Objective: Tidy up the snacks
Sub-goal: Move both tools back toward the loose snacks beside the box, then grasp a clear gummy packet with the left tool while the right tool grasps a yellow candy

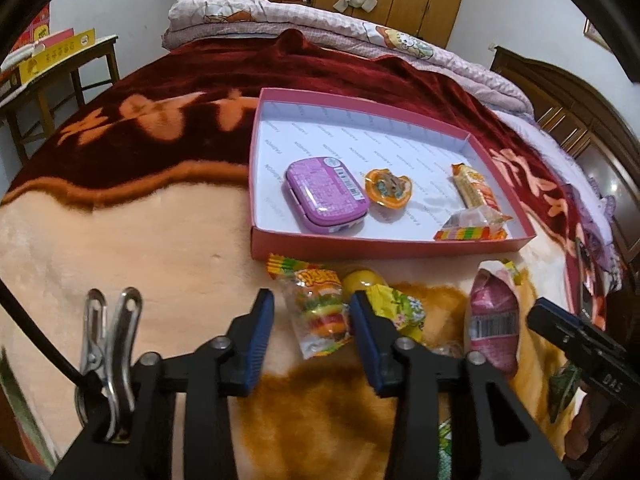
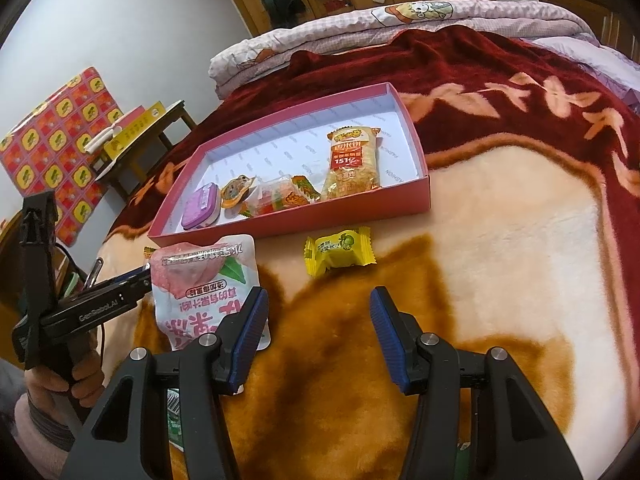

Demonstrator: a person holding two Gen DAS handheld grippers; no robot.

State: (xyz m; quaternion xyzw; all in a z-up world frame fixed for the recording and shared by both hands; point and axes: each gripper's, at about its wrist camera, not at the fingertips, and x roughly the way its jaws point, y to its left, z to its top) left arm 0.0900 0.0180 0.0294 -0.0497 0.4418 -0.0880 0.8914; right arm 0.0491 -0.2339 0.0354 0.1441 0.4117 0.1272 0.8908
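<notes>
box (image 1: 256, 152): shallow pink card, white lining, on plush blanket (image 1: 120, 240). inside, near front wall: purple tin (image 1: 324, 192), rounded, lying flat; orange jelly cup (image 1: 386, 190); glossy cracker pack (image 2: 352, 164), long axis running toward the far wall. outside, before the box: clear crinkly gummy bag (image 1: 320, 308) between the spread fingers of the left gripper (image 1: 312, 336); yellow candy (image 2: 340, 256), twist ends sideways; pink pouch (image 2: 200, 280). right gripper (image 2: 316, 336): spread, empty.

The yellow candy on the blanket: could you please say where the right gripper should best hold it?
Probably across the plump middle of the yellow candy, coming straight down with the open right gripper. It lies flat, and its crimped ends look too thin to pinch.
</notes>
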